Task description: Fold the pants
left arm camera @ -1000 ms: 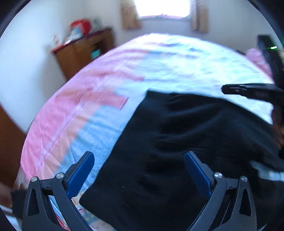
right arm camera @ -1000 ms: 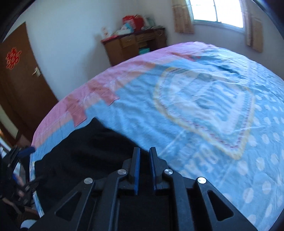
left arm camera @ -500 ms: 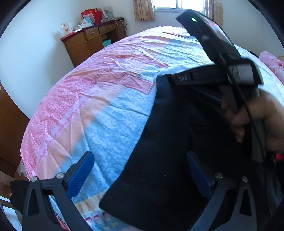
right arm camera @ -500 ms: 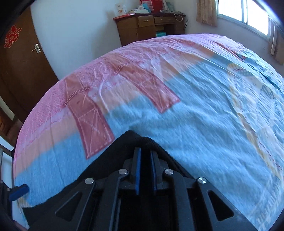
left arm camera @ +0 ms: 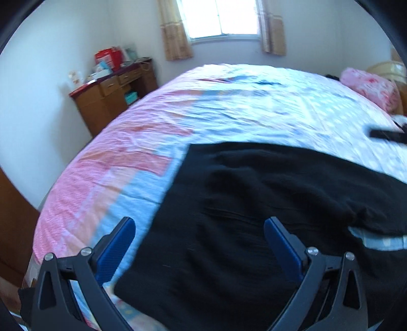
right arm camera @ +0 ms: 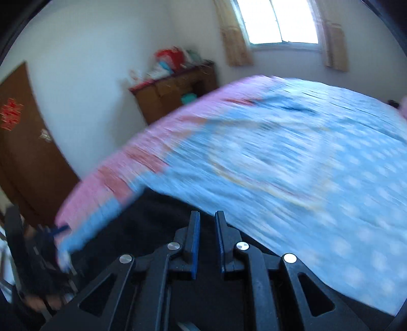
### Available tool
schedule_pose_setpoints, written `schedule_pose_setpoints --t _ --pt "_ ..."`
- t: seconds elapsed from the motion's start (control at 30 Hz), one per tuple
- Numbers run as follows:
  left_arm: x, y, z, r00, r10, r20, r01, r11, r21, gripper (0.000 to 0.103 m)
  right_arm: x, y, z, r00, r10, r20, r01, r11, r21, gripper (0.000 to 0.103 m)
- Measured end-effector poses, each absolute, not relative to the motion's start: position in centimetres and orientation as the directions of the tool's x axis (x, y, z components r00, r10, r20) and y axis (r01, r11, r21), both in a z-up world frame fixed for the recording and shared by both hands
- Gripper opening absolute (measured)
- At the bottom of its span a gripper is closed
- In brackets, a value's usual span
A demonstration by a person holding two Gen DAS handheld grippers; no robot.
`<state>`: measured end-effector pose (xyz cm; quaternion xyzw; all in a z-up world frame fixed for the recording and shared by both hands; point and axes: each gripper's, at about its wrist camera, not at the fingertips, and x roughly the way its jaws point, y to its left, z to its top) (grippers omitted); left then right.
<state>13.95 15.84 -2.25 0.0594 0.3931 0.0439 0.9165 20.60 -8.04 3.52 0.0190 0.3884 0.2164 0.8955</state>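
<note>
Pants: the black pants (left arm camera: 254,216) are lying bunched across the near part of the bed (left arm camera: 254,101), their left edge running close to the pink border strip along the bed's left side.
Left gripper: the left gripper (left arm camera: 199,244) is hovering over the pants near the bed's front edge, its blue-padded fingers (left arm camera: 115,249) standing wide apart and gripping nothing; one finger is over the bedcover, the other over the black cloth.
Right gripper: the right gripper (right arm camera: 206,242) is sitting low over black fabric, its jaws drawn nearly together with a narrow slit between the pads (whether cloth is pinched in that slit cannot be told, since the view is blurred).
Open room: a broad stretch of blue dotted bedcover is spreading beyond the pants toward the far edge under the window (left arm camera: 221,17).
Edges: the bed's left edge is facing a strip of white wall with a wooden cabinet (left arm camera: 114,94) beside it; a brown door (right arm camera: 25,152) is standing further along that wall.
Far right corner: a pink pillow (left arm camera: 368,86) is resting there.
Containers: a red box (left arm camera: 108,58) and other small items are sitting on the cabinet top (contents too small to tell).
</note>
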Motion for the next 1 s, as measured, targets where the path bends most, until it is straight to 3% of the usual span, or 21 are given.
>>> schedule_pose_setpoints --t 0.17,0.33,0.43,0.53,0.8,0.87,0.9,1.0 --pt "13.4 13.7 -4.3 0.655 0.099 -0.750 0.015 0.990 0.143 0.103 12.9 -21.8 -0.3 0.552 0.070 -0.831 -0.107 0.994 0.013 0.013" --pt "13.3 13.6 -6.9 0.590 0.147 -0.794 -0.003 0.984 0.180 0.103 7.8 -30.9 -3.6 0.464 -0.085 -0.882 0.114 0.993 -0.035 0.013" --pt "13.1 14.1 -6.8 0.584 0.148 -0.798 -0.026 0.986 0.164 0.103 6.4 -34.7 -3.6 0.498 -0.110 -0.860 0.191 0.982 -0.015 0.013" --pt "12.7 13.8 -5.5 0.597 0.175 -0.783 -0.050 0.982 0.182 0.103 4.7 -38.9 -1.7 0.502 -0.273 -0.820 0.380 0.922 -0.073 0.013" --pt "11.4 9.0 -2.2 0.670 0.113 -0.734 0.022 0.985 0.171 0.103 0.0 -51.2 -1.7 0.514 -0.235 -0.825 0.540 0.836 0.099 0.012" --pt "11.6 7.4 -1.8 0.672 0.095 -0.734 0.058 0.982 0.180 0.103 -1.3 -52.2 -0.3 0.440 -0.392 -0.808 0.669 0.743 0.004 0.014" --pt "11.7 6.5 -1.8 0.675 0.089 -0.733 0.071 0.980 0.184 0.103 -2.0 -52.1 0.5 0.430 -0.441 -0.788 0.694 0.719 -0.023 0.014" --pt "12.3 4.3 -1.9 0.673 0.078 -0.735 0.100 0.976 0.194 0.103 -3.9 -50.3 2.6 0.569 -0.364 -0.737 0.624 0.775 0.099 0.014"
